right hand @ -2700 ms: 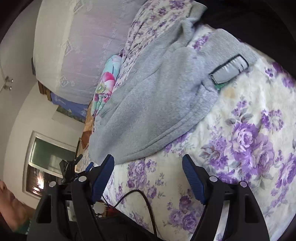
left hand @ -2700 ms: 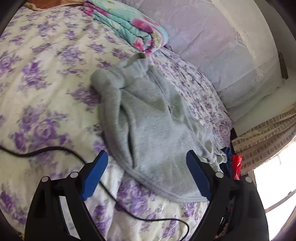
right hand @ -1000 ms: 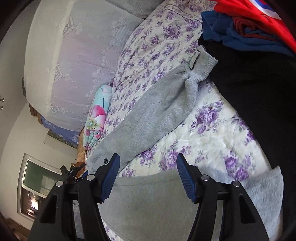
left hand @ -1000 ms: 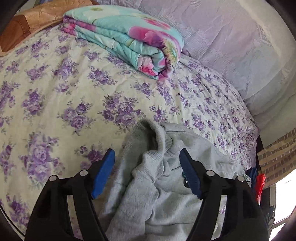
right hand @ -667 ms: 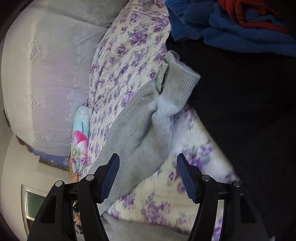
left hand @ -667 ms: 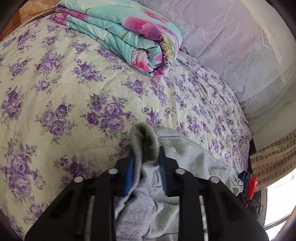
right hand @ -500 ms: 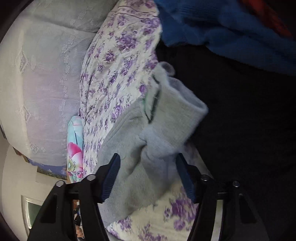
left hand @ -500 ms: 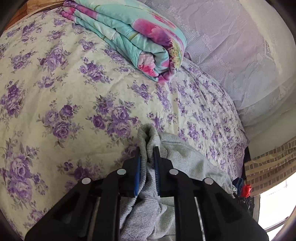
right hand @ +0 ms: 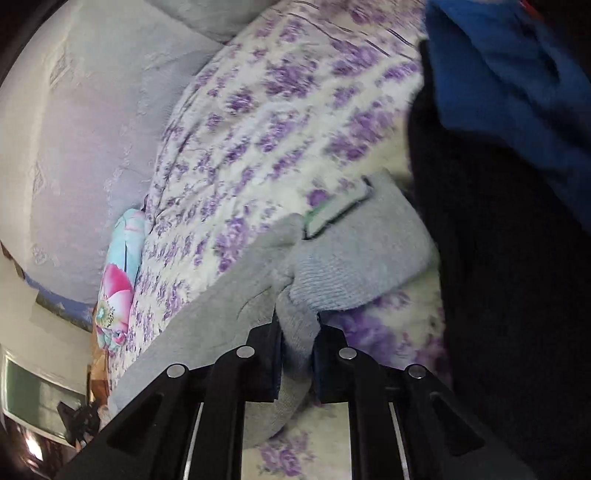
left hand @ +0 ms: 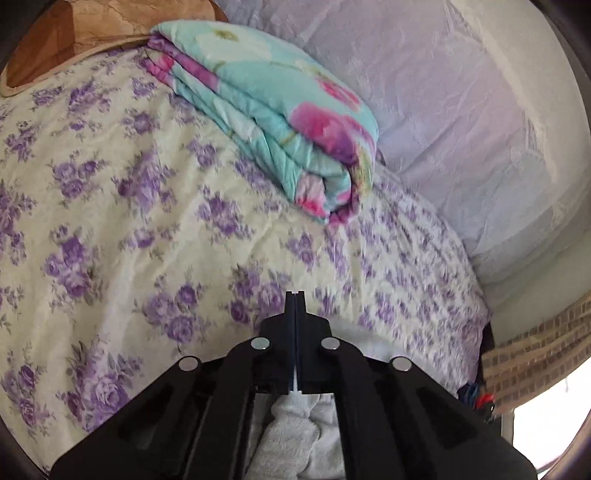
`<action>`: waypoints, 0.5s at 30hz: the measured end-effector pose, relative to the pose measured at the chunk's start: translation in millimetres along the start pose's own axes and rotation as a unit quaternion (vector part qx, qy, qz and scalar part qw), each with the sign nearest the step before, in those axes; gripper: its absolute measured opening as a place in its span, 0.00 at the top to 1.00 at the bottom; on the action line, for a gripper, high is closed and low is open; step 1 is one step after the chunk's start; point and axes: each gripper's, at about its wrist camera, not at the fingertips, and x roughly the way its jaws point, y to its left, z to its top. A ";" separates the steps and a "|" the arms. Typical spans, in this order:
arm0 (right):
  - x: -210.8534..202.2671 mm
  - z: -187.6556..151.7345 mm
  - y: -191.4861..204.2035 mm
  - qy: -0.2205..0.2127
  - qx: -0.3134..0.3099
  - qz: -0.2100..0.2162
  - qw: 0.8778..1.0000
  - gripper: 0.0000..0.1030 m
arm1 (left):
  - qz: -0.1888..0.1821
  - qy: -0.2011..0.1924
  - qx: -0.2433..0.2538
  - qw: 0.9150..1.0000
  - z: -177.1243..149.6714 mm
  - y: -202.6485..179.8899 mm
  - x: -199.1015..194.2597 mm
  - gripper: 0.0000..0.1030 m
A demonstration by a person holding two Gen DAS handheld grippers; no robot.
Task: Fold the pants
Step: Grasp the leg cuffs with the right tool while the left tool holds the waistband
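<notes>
The grey fleece pants (right hand: 229,317) lie on the purple-flowered bedsheet (right hand: 280,122). My right gripper (right hand: 297,325) is shut on the pants just behind the ribbed leg cuff (right hand: 354,266), which carries a small dark-edged label. My left gripper (left hand: 295,295) is closed fully, fingertips together over the bedsheet (left hand: 147,236). Pale grey pants cloth (left hand: 291,439) bunches behind and below its jaws; whether the tips still pinch it is hidden.
A folded turquoise and pink floral quilt (left hand: 269,110) lies at the head of the bed against the lilac padded wall (left hand: 443,122). A black garment (right hand: 498,295) and a blue garment (right hand: 517,81) lie beside the cuff. A wooden headboard (left hand: 92,33) is far left.
My left gripper closed on the waistband end and lifted; the cloth now sits behind the tips. My right gripper moved up to the leg cuff and shut on it.
</notes>
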 end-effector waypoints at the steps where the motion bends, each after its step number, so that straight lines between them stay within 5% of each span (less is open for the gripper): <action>1: -1.5 -2.4 -6.1 0.003 0.008 0.008 1.000 0.88 | -0.002 0.018 0.007 1.000 -5.8 -2.5 5.8 0.97; 2: -3.0 -4.4 -8.3 0.005 0.009 0.011 1.000 0.88 | 0.002 0.033 0.018 0.999 -10.2 -5.7 12.1 0.92; 4: -5.3 -7.3 -5.3 0.003 -0.001 0.003 1.000 0.87 | 0.021 0.047 0.036 0.998 -14.5 -10.6 24.2 0.55; 7: -3.9 -8.5 -3.6 0.004 -0.002 0.000 1.000 0.87 | 0.026 0.051 0.040 0.998 -14.2 -11.9 39.9 0.39; 11: -3.7 -9.4 -4.9 0.004 -0.002 -0.001 1.000 0.87 | 0.054 0.089 0.051 0.993 -16.4 -12.0 71.7 0.40; 12: -4.2 -9.0 -3.2 0.003 -0.005 -0.003 1.000 0.87 | 0.058 0.087 0.056 0.993 -16.5 -13.9 73.3 0.47; 14: -9.1 -6.3 4.5 -0.008 -0.016 0.001 1.000 0.88 | 0.044 0.059 0.053 0.996 -8.3 -15.0 60.5 0.84; 15: -13.9 -4.0 12.2 -0.018 -0.029 0.006 0.999 0.88 | 0.027 0.040 0.044 0.998 0.1 -14.0 48.7 0.90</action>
